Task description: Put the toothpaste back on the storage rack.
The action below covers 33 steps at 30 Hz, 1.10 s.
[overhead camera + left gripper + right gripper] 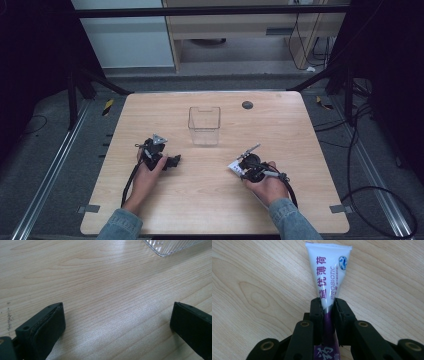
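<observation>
Right of centre in the lower half of the high view, the right gripper (243, 161) pinches a white and purple toothpaste tube (329, 280) lying on the wooden table (280, 125), its jaws clamped on the tube's middle. At lower left, the left gripper (172, 161) rests with jaws spread wide, nothing between them. A clear plastic container (204, 125) stands at the frame's centre, apart from both.

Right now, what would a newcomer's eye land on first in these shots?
Probably the white and purple tube, pinched between the jaws of the right gripper and lying low over the wooden table at the front right. Next, the clear plastic container standing upright near the table's middle, apart from both hands. The left gripper rests at front left with its jaws wide apart and nothing between them.
</observation>
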Each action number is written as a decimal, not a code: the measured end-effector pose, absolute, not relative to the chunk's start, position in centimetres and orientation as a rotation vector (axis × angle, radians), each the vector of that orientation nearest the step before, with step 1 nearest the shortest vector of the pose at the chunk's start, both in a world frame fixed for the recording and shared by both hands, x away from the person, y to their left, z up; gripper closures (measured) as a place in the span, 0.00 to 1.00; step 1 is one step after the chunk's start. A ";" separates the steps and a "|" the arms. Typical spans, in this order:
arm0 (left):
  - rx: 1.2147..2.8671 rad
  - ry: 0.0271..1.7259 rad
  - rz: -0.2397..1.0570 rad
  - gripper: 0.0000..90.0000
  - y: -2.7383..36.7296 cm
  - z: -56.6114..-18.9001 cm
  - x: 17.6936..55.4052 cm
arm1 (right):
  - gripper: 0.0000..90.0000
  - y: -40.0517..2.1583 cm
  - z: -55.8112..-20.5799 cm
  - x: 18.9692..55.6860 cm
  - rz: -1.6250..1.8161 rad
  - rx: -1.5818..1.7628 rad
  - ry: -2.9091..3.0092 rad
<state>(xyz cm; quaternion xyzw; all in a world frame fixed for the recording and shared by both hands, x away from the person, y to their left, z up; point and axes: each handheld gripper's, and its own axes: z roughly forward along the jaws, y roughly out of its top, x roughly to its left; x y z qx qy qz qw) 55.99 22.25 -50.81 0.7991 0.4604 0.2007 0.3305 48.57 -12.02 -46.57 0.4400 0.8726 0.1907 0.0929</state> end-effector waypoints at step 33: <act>2.090 1.204 0.525 0.00 22.3 -50.8 56.0 | 0.89 -15.2 -41.7 48.4 0.852 1.337 2.424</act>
